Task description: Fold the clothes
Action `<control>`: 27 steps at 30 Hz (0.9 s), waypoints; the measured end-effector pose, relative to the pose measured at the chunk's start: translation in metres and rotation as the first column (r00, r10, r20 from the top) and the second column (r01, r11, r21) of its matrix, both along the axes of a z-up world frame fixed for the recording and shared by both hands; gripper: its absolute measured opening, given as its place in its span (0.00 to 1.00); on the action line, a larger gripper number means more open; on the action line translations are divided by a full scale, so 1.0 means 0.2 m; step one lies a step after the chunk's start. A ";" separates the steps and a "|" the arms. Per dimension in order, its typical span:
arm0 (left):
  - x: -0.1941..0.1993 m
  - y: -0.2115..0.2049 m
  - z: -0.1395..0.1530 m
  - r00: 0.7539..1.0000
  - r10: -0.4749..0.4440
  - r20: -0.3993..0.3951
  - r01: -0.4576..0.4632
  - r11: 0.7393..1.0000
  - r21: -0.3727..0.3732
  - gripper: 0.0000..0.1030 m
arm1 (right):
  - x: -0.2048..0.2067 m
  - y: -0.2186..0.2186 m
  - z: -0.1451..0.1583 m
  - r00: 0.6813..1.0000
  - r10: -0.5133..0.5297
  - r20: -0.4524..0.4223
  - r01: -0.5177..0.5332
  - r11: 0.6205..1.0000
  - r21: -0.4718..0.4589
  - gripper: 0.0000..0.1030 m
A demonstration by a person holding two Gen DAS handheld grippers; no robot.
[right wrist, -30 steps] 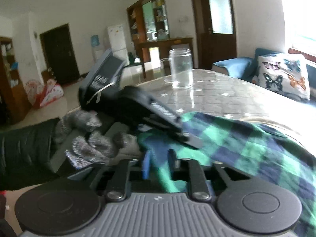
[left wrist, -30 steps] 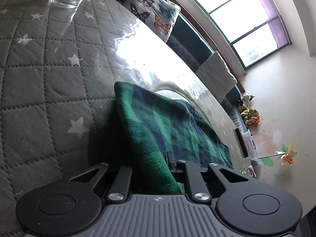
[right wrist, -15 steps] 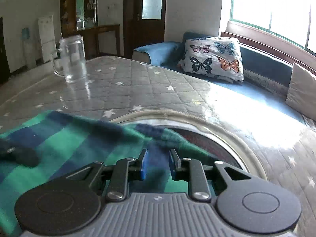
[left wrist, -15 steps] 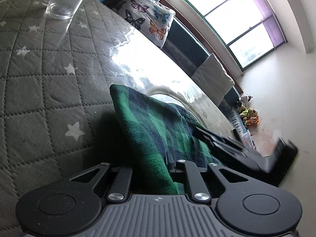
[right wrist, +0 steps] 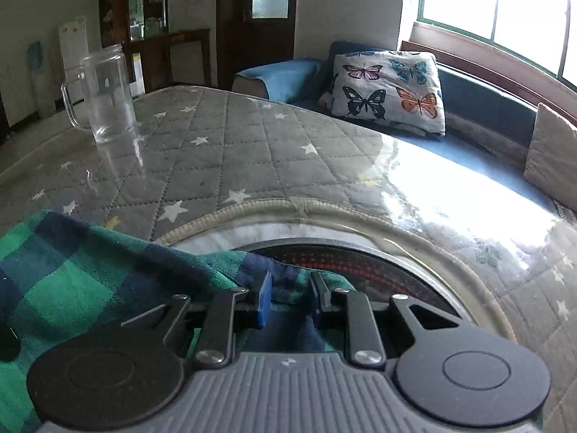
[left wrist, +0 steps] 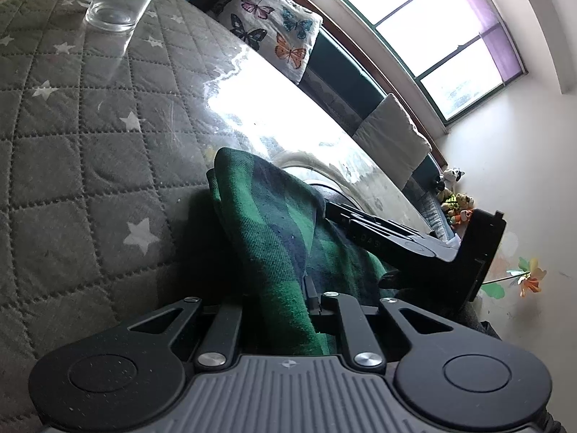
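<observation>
A green and navy plaid cloth (left wrist: 274, 223) lies in a folded heap on the grey quilted star table cover (left wrist: 72, 166). My left gripper (left wrist: 277, 299) is shut on the cloth's near edge; the fabric drapes over its left finger. In the left wrist view my right gripper (left wrist: 389, 238) reaches in from the right and lies on the cloth's far side. In the right wrist view the right gripper (right wrist: 288, 296) is shut on a navy fold of the plaid cloth (right wrist: 90, 281), pinched between its blue pads (right wrist: 263, 299). The cloth spreads away to the left.
A clear glass mug (right wrist: 108, 97) stands far left on the table. A round dark inset with a pale rim (right wrist: 360, 263) lies just ahead of the right gripper. Behind the table is a sofa with a butterfly pillow (right wrist: 389, 90) under a bright window.
My right gripper has swung to the right and lower with the cloth's edge, coming into the left wrist view over the cloth. The left gripper has kept still, holding the cloth.
</observation>
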State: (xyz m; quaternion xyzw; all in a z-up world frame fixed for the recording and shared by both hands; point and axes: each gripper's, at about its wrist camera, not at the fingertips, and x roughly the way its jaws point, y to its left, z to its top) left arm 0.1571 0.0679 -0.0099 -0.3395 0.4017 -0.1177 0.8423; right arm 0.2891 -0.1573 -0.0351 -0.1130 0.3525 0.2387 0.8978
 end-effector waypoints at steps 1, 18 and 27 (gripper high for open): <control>0.00 0.00 0.00 1.000 0.000 0.001 0.000 1.000 0.000 0.12 | -0.02 -0.01 0.02 1.000 0.004 0.000 -0.004 1.000 -0.001 0.21; -0.03 -0.06 0.17 0.998 0.013 0.059 -0.011 1.000 -0.024 0.10 | -0.47 -0.15 0.09 0.998 0.037 0.044 -0.035 0.998 -0.049 0.29; -0.01 -0.18 0.33 0.997 0.012 0.075 -0.012 1.000 0.006 0.08 | -0.64 -0.27 0.08 1.000 0.028 0.005 -0.028 1.000 0.013 0.29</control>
